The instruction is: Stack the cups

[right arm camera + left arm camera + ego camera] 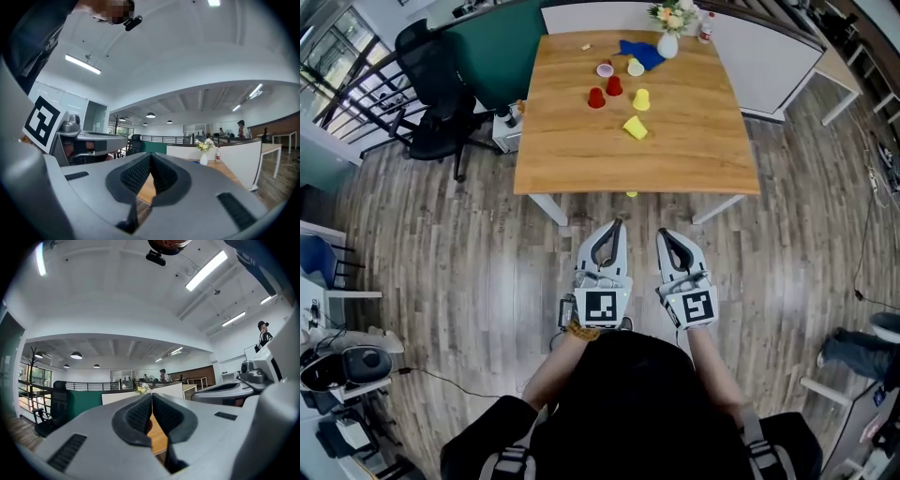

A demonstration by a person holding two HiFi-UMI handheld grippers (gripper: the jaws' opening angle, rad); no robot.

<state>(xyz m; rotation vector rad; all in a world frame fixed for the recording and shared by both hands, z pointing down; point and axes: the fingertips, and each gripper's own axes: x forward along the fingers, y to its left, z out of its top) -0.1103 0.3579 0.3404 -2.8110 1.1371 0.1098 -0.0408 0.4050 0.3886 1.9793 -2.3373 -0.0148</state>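
Several small cups stand on the wooden table (581, 155) in the head view: two red cups (596, 97) (614, 85), a yellow cup upright (641, 99), a yellow cup on its side (635, 127), a pink-rimmed cup (605, 69) and a pale yellow cup (636, 67). My left gripper (617, 223) and right gripper (662, 234) are held side by side over the floor, short of the table's near edge. Both are shut with nothing between the jaws. In the left gripper view the left gripper (152, 396) points level at the table (157, 439); likewise the right gripper (151, 157).
A blue cloth (640, 52) and a vase of flowers (668, 37) sit at the table's far end, with a small bottle (705, 26). A black office chair (436, 98) stands left of the table. A small yellow thing (631, 194) lies on the floor under the near edge.
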